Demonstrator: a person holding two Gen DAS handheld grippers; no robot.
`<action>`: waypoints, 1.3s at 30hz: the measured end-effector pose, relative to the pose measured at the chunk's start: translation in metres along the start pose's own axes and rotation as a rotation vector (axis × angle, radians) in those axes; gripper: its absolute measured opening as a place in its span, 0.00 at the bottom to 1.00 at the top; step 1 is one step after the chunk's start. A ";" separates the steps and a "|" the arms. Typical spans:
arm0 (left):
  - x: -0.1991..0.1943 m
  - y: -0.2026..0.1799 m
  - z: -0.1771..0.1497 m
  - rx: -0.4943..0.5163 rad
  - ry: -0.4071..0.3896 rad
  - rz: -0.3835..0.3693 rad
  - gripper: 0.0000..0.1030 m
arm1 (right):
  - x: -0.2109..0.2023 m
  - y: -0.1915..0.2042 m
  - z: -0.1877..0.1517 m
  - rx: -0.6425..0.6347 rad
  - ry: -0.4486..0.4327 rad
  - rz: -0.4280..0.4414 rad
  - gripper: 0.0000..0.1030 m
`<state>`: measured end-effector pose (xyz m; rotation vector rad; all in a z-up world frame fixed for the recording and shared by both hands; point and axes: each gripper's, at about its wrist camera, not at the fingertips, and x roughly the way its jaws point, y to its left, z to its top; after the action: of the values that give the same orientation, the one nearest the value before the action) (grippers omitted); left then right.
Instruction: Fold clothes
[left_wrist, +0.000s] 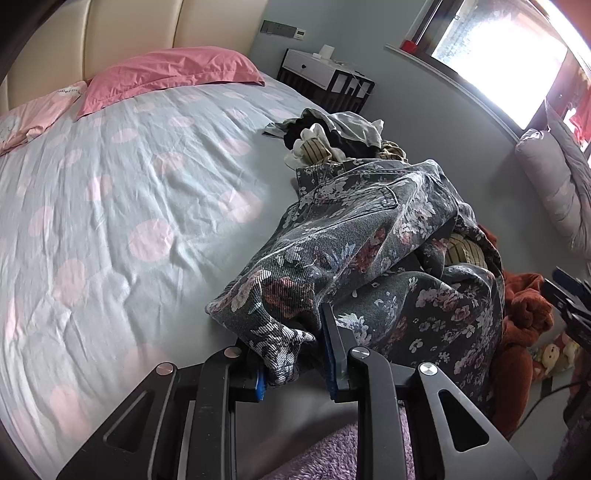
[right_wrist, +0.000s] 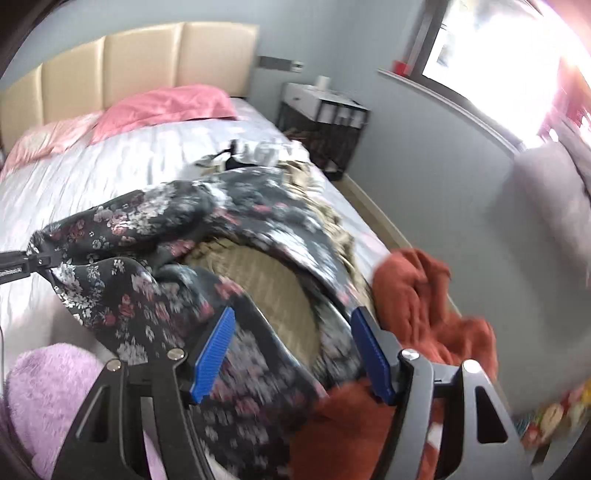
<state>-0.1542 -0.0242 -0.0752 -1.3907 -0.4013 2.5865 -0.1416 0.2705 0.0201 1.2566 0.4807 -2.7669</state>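
Left gripper (left_wrist: 295, 354) clamped on dark flowered denim garment (left_wrist: 369, 236) edge. Right gripper (right_wrist: 291, 354) wide apart above same garment's blurry, probably loose part, nearer rust-red fuzzy cloth (right_wrist: 424, 295).

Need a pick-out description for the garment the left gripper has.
Start at the bed with the pink-spotted sheet, then go to the clothes pile along its window side. The floral denim garment drapes over it; unlike the rust-red fleece beside it, it is dark grey with printed flowers.

1. The right wrist view is motion-blurred; the floral garment (right_wrist: 258, 369) shows a smeared print.
2. The striped cloth (left_wrist: 463, 254) lies mostly hidden under it.
3. The right claw (left_wrist: 570, 299) is cut off by the picture's edge.
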 end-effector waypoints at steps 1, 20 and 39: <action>0.001 0.000 0.000 0.002 0.001 0.002 0.23 | 0.011 0.007 0.006 -0.024 -0.003 -0.004 0.63; 0.010 0.006 0.014 -0.041 -0.014 -0.038 0.19 | 0.129 0.035 0.062 -0.086 0.059 -0.152 0.07; -0.146 0.076 0.010 -0.175 -0.328 -0.027 0.13 | -0.057 0.179 0.175 -0.273 -0.483 -0.069 0.02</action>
<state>-0.0850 -0.1388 0.0207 -0.9933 -0.7027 2.8176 -0.1975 0.0433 0.1254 0.5003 0.8234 -2.7948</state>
